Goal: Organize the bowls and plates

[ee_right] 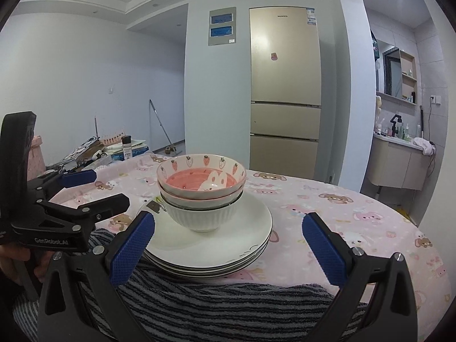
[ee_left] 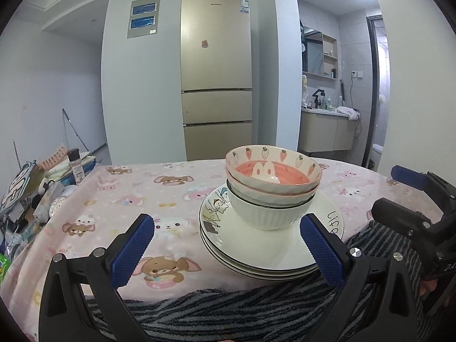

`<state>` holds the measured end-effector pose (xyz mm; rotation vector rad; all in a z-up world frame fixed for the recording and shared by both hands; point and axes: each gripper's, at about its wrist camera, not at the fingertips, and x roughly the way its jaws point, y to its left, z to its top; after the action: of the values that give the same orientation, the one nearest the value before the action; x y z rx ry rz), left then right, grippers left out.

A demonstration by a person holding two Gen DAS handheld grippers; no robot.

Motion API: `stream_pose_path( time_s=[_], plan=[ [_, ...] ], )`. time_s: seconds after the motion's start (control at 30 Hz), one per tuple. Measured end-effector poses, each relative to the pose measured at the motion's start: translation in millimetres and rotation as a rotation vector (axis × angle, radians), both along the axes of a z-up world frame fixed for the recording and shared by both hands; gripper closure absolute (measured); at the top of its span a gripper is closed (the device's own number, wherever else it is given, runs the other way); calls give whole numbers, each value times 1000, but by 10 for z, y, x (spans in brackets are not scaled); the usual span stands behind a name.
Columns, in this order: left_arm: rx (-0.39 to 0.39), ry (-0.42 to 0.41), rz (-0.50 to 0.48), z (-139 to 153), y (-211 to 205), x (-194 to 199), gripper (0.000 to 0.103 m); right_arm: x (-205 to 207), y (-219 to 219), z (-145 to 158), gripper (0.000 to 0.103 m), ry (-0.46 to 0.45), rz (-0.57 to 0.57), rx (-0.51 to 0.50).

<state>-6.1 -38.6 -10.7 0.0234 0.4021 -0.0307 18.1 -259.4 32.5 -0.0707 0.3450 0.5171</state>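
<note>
A stack of white plates sits on the pink cartoon tablecloth near the table's front edge. On it stand nested bowls: a white ribbed bowl at the bottom and a pink strawberry-and-rabbit bowl on top, with another bowl between them. My left gripper is open and empty, just in front of the stack. My right gripper is open and empty, also just in front of the stack. Each gripper shows in the other's view.
A grey striped towel lies over the table's front edge below the grippers. Clutter with a spice jar sits at the table's far left. A gold fridge stands behind the table.
</note>
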Motion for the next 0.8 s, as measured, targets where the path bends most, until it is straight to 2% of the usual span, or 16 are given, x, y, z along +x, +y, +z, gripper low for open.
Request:
stream_pose_path(
  time_s=[0.27, 0.8],
  plan=[
    [26, -1, 0, 0, -47, -6, 0, -8, 19, -3, 0, -6, 4, -9],
    [28, -5, -1, 5, -52, -5, 0, -31, 31, -18, 0, -1, 5, -7]
  ],
)
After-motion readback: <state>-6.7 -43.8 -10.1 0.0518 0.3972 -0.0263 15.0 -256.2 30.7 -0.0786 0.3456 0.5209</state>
